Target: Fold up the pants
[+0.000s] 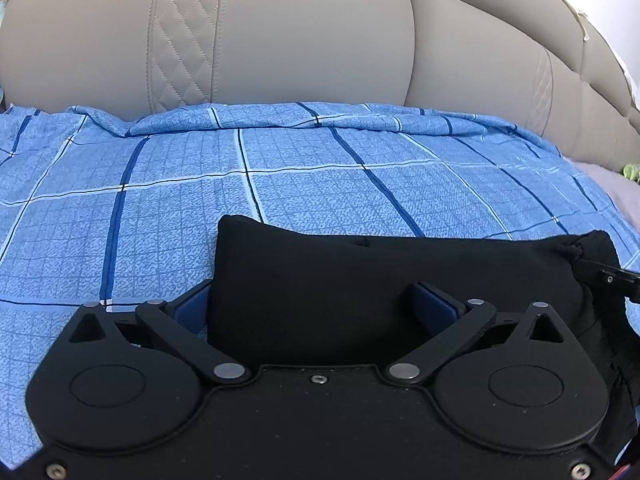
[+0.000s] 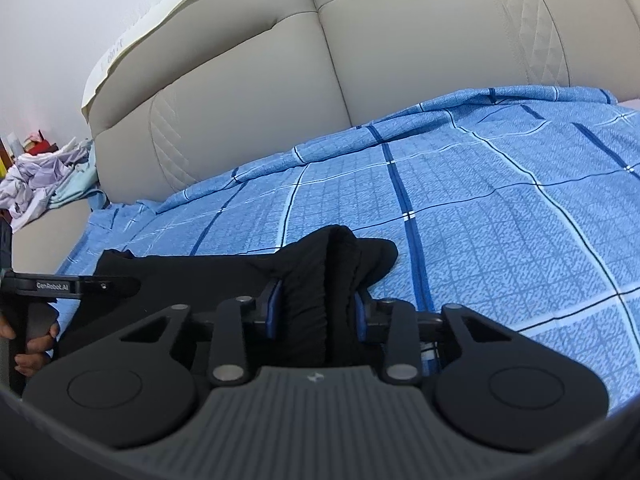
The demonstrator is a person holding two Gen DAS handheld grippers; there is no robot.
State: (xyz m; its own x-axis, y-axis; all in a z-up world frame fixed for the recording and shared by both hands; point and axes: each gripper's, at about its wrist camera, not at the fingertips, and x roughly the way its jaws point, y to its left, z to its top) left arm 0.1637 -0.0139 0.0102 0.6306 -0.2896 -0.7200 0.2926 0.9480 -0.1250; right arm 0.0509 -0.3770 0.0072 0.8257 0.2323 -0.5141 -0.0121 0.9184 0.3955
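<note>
The black pants [image 1: 320,276] lie folded in a thick bundle on the blue checked bedsheet [image 1: 200,184]. My left gripper [image 1: 316,304] has its jaws wide apart, with the pants' left end lying between the blue pads [image 1: 192,312]. My right gripper [image 2: 316,312] is shut on a bunched end of the pants [image 2: 320,264], its blue pads [image 2: 274,304] pressing the cloth from both sides. The right gripper's tip shows at the right edge of the left wrist view [image 1: 612,276]. The left gripper shows at the left of the right wrist view [image 2: 72,284].
A beige padded headboard [image 1: 280,40] rises behind the bed. The sheet [image 2: 480,200] stretches beyond the pants. A pile of light clothes [image 2: 44,180] lies on a surface left of the bed. A white wall [image 2: 60,20] is behind.
</note>
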